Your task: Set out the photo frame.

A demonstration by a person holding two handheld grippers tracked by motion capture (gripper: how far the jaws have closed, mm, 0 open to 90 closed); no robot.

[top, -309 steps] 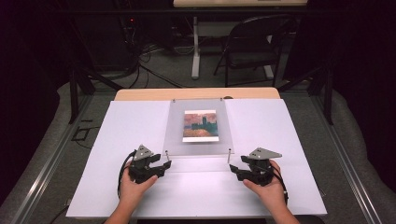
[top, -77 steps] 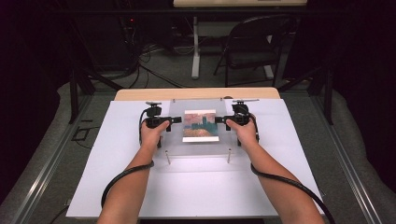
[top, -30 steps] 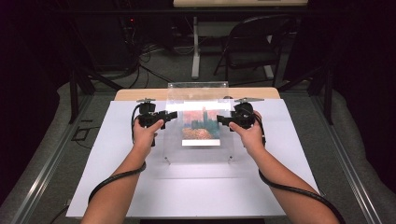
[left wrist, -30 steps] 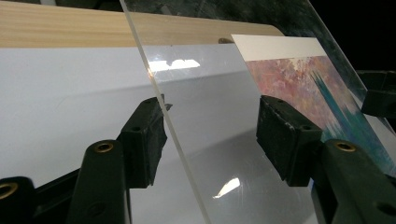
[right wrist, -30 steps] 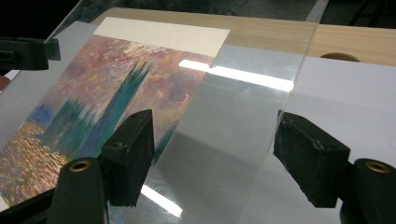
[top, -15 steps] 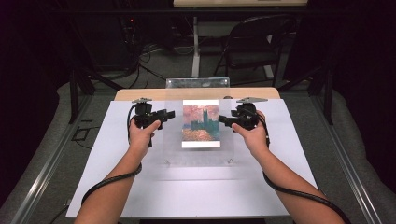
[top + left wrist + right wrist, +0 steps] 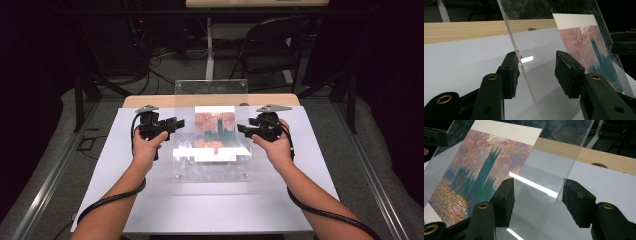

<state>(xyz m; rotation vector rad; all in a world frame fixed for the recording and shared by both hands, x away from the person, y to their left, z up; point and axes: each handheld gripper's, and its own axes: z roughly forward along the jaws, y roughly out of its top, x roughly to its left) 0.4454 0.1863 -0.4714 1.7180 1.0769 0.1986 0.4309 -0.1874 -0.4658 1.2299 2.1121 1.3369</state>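
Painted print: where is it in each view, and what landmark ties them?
High view: painted print at centre, between both claws.
Left gripper view: right side, behind the clear sheet.
Right gripper view: left side.
Shared landmark: wooden table edge.

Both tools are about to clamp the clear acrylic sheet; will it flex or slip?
The clear acrylic sheet looks stiff: its edge runs straight while tilted up. Its glossy, glare-streaked face probably makes it slippery. Its thin edge sits between the left tool pads, so it could pivot.
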